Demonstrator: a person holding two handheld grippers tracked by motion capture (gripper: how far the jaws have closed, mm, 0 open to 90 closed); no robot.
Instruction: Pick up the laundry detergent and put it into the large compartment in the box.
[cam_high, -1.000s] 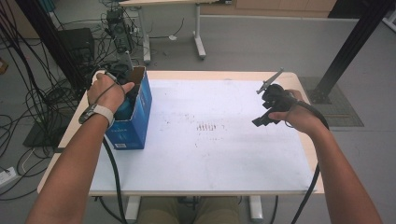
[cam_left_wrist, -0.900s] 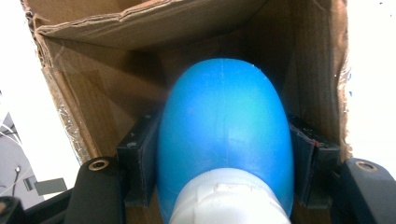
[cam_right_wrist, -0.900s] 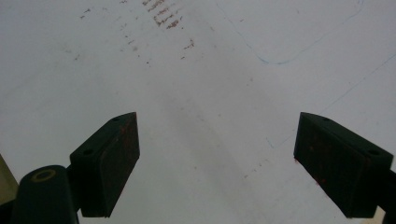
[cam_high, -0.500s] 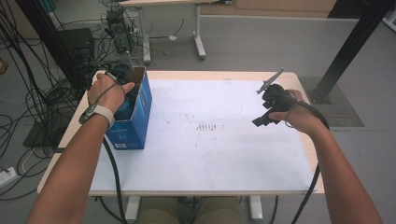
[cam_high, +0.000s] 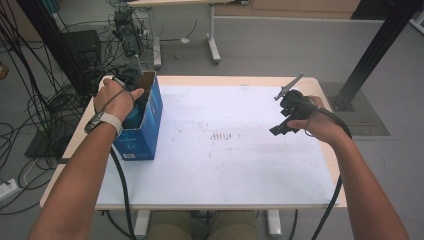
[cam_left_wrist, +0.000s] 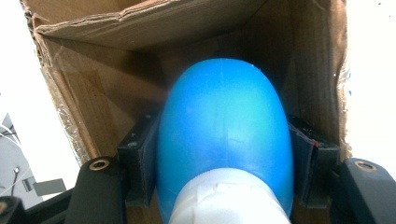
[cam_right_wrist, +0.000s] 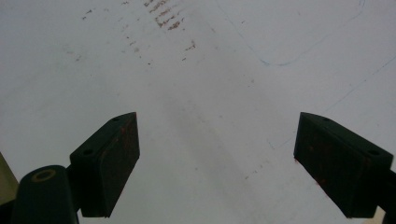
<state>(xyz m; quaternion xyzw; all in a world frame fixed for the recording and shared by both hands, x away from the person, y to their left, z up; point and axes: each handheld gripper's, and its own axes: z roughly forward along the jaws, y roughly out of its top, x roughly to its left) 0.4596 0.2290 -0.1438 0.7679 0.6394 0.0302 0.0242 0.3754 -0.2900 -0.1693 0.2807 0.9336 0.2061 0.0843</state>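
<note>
My left gripper (cam_left_wrist: 224, 186) clamps the blue bottle (cam_left_wrist: 224, 140) inside the box (cam_high: 145, 120), far left; right gripper (cam_right_wrist: 217, 163) hangs open over the desk (cam_high: 240, 165).

A white table (cam_high: 240, 170) (scuffed mid-top) stands among tangled floor cables (cam_high: 30, 100).

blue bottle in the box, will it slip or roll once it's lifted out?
Probably slippery: the bottle looks smooth and glossy, and the left gripper pads press only its curved sides. Its rounded body would likely roll if laid on the table. It seems stiff: no visible denting under the grip, inside the box.
</note>
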